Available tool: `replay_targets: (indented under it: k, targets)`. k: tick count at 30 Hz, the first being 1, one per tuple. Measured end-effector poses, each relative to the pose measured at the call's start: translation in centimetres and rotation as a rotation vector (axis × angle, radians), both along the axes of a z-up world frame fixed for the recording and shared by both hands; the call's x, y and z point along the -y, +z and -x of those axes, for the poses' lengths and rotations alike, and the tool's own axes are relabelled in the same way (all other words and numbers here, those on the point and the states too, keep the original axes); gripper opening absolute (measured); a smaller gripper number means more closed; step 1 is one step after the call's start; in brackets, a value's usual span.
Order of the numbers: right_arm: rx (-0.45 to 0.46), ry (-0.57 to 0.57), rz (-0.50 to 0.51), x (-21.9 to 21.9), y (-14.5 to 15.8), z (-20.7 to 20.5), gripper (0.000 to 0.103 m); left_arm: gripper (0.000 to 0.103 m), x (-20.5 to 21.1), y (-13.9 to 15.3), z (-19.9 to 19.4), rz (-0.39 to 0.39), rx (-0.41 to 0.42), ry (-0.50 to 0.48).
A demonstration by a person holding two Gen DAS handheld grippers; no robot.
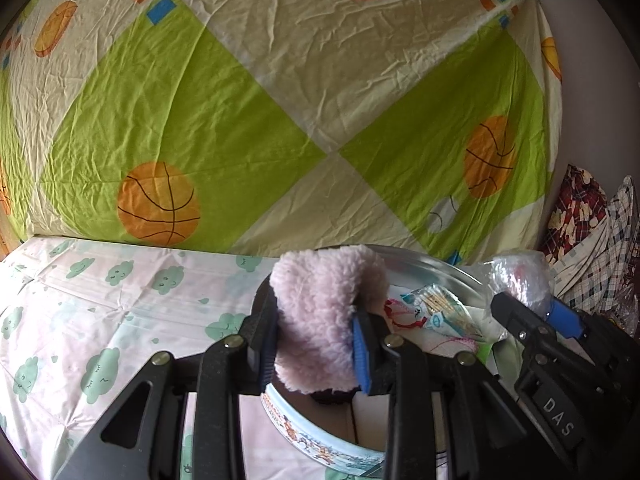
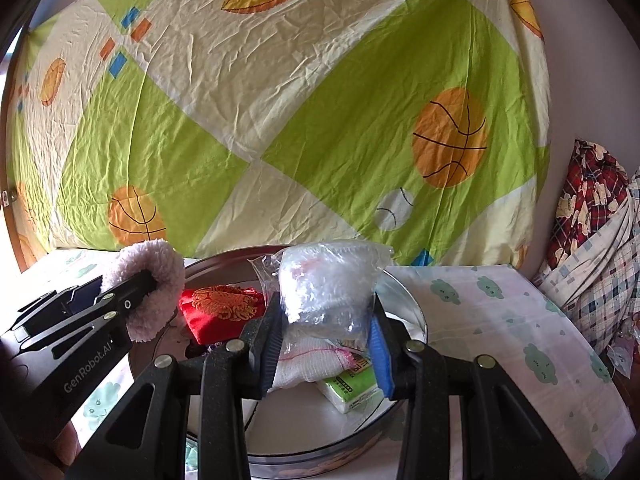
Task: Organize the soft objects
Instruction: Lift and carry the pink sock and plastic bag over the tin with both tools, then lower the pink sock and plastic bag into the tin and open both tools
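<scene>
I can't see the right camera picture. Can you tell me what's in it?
The right claw squeezes a clear plastic bag above a round tin holding a red pouch and a green tissue pack. Left, the other claw grips pink fluff.

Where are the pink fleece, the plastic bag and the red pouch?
pink fleece (image 1: 320, 320): left wrist view, middle of its fluffy face.
plastic bag (image 2: 326, 290): right wrist view, its crinkled front.
red pouch (image 2: 222, 310): right wrist view, gold embroidery.

One round tin (image 2: 404, 296), one pink fleece piece (image 1: 320, 320), one clear plastic bag (image 2: 328, 292), one red pouch (image 2: 220, 308), and seemingly one green tissue pack (image 2: 352, 390).
</scene>
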State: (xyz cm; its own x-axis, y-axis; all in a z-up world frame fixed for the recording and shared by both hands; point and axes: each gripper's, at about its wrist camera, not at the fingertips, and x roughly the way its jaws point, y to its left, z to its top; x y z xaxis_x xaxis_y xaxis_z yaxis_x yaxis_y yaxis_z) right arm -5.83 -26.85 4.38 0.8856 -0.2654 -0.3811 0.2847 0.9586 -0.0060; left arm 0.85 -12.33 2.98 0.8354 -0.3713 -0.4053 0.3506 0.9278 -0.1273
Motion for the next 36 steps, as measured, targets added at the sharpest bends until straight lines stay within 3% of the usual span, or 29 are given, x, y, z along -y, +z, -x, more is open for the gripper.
replay_targets:
  k: [15, 26, 31, 36]
  targets:
    - [-0.001, -0.063, -0.003, 2.6, -0.3, 0.2, 0.041, 0.031, 2.3, 0.1, -0.6, -0.043, -0.010, -0.030]
    - [-0.012, -0.074, 0.017, 4.7, 1.5, -3.0, 0.041, 0.031, 4.8, 2.9, -3.2, -0.048, 0.001, -0.073]
    - [-0.059, -0.015, -0.045, 5.9, 3.0, -6.3, 0.041, 0.031, 5.0, 3.5, -5.9, -0.032, -0.075, -0.068]
    - [-0.154, 0.018, -0.121, 6.9, 2.7, -10.4, 0.041, 0.031, 4.6, 2.3, -6.9, -0.023, -0.163, -0.043]
